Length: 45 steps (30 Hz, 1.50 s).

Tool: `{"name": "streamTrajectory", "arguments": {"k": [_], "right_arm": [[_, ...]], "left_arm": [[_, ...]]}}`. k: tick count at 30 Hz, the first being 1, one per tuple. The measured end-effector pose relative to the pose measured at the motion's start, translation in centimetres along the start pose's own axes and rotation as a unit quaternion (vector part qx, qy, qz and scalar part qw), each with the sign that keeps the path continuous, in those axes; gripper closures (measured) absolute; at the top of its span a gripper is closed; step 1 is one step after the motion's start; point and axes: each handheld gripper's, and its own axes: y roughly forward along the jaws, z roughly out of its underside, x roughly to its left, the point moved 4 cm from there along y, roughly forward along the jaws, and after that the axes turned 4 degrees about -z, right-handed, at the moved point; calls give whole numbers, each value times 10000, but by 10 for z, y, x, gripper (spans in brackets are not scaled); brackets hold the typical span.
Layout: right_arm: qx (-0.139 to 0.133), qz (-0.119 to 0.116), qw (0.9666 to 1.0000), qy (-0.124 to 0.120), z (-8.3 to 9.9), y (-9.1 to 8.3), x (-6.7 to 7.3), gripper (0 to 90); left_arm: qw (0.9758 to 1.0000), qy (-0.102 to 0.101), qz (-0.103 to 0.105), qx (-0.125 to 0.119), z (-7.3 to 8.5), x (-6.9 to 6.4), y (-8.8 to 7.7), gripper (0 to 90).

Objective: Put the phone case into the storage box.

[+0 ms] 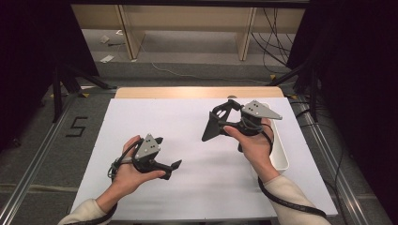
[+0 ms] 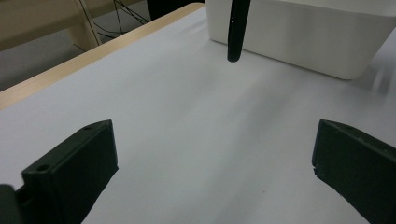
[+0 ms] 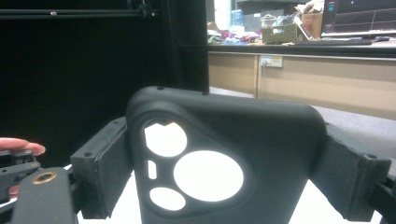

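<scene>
The right tongs [image 1: 217, 123] are clamping a black phone case [image 3: 224, 158] across its sides, lifting it just beside the white bin [image 1: 280, 154], while the left tongs [image 1: 172, 168] are hovering wide open and empty over the tabletop [image 1: 187, 122], well apart from that bin

A matte black phone case [image 3: 224, 154], with pale cut-outs showing white through it, sits between the black jaws of the right gripper [image 1: 217, 123]. The left gripper [image 1: 172, 168] is also black, each gripper topped with a grey three-cornered plate. The desk [image 1: 197, 187] has a plain white surface with a light wood edge. A white bin [image 2: 303, 32] stands on it. The person's sleeves [image 1: 293, 192] are cream.
</scene>
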Motion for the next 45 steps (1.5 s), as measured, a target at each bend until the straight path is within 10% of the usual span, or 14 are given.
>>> {"name": "streamTrajectory", "arguments": {"k": [45], "right_arm": [[-150,429,9990,1,-12,-17,-27,157]], "left_arm": [[10000,-35,-19,9,2,2,0,0]]}}
